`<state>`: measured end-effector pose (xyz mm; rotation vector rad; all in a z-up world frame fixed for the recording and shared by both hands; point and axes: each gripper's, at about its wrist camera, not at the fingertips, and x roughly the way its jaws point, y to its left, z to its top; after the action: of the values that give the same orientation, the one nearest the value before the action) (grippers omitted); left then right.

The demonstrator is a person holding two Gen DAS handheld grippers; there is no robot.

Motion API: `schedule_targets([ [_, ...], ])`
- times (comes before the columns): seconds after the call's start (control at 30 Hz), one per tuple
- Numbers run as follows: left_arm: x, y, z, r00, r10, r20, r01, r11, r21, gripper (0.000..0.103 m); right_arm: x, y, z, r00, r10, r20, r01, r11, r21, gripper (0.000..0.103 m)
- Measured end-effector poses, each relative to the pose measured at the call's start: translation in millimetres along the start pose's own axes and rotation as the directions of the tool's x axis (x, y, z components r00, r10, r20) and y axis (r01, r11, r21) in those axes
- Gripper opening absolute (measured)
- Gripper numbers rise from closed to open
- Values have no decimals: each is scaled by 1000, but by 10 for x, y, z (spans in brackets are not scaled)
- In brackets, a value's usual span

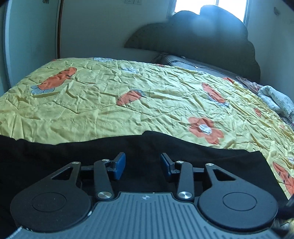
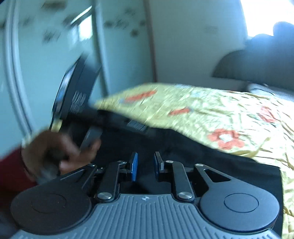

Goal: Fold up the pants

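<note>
The left claw (image 1: 143,166) stood over the black pants (image 1: 55,156), its blue pads (image 1: 120,165) well apart and nothing between them. The cloth lay below and beyond the fingers, not pinched.

The right claw (image 2: 145,166) was narrower, yet a clear gap showed between its blue pads (image 2: 134,166), and no cloth sat in that gap. It too was above the pants (image 2: 183,156).

The pants lay spread flat across the near edge of the bed, on a yellow quilt (image 1: 128,95) printed with orange flowers. In the left view their far edge ran as a dark line across the whole width, ending in a squared corner on the right. The right view showed the same corner near the right edge of the frame.

The right view was blurred. At its left a hand (image 2: 55,150) with a red sleeve (image 2: 11,165) gripped the handle of the other claw, whose dark body (image 2: 77,92) rose up and to the left above the pants.

A dark headboard (image 1: 202,36) stood at the far end under a bright window (image 1: 211,7). A pale rumpled cloth (image 1: 275,101) lay at the right edge of the bed.
</note>
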<state>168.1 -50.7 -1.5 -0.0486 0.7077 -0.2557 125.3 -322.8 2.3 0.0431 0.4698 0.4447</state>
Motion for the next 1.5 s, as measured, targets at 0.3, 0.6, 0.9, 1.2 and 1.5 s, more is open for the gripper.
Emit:
schedule_targets([
  [0.3,127,-374,-282,994,102,-43,-90,972,219,60,359,-75,-246,967,-171,-188,162,985,-65,18],
  [0.6,-74,-124,-360,989,137,-62,-127,981,145,67,602,8,-338,967,-164,-195,154,986,-66,35],
  [0.9,-268,-25,-466,985,168,-48,-159,976,148,76,598,65,-345,969,-165,-182,161,986,-35,36],
  [1.2,-719,308,-519,940,325,104,-334,939,80,83,534,374,-105,984,-167,-69,156,977,-144,36],
  [1.5,-876,937,-712,947,321,31,-321,947,27,72,951,1058,124,996,5,-92,-27,970,-242,36],
])
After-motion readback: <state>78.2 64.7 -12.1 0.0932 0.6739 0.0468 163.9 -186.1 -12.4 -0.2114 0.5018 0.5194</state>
